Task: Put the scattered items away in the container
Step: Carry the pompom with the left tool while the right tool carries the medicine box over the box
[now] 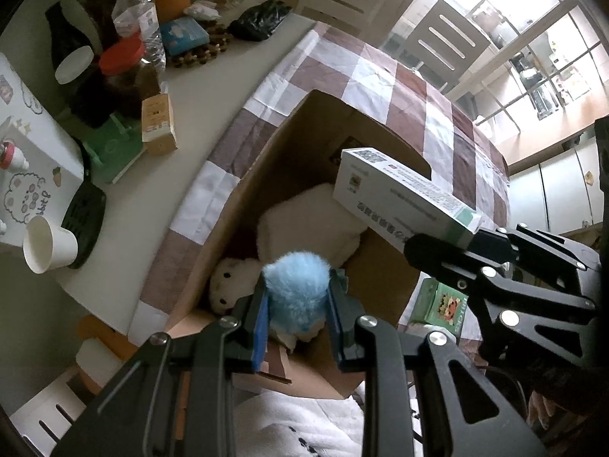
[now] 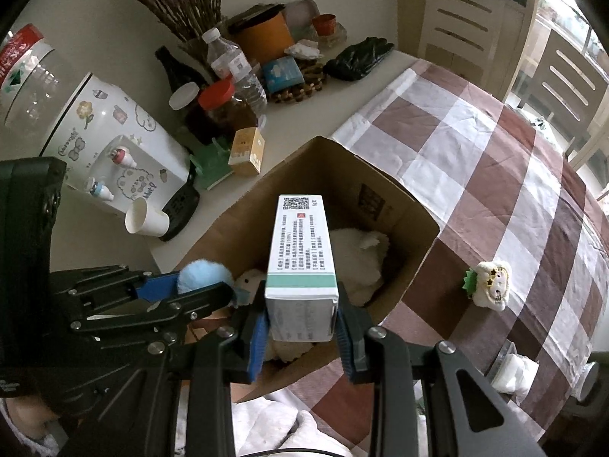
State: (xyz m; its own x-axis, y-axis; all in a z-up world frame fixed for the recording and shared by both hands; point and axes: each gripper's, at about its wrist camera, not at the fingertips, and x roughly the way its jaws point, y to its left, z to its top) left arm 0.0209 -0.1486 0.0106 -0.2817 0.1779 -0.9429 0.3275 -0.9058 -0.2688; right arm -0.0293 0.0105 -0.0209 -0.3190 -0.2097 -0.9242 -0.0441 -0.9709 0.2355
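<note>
An open cardboard box [image 1: 293, 133] [image 2: 415, 209] stands on the checked tablecloth with white plush toys [image 1: 308, 224] [image 2: 357, 255] inside. My left gripper [image 1: 297, 304] [image 2: 198, 285] is shut on a blue fluffy toy [image 1: 295, 285] [image 2: 203, 274] and holds it over the box's near edge. My right gripper [image 2: 300, 323] [image 1: 449, 240] is shut on a white and green carton [image 2: 300, 259] [image 1: 403, 190], held above the box opening. A small white plush with a green leaf [image 2: 489, 283] lies on the cloth right of the box.
A green carton [image 1: 441, 304] lies on the cloth by the box's near right side. The white counter at the left holds a paper cup [image 2: 144, 219], a black spatula [image 2: 179, 209], a small tan carton [image 2: 247, 150], bottles and jars. A crumpled cup [image 2: 514, 369] lies at the near right.
</note>
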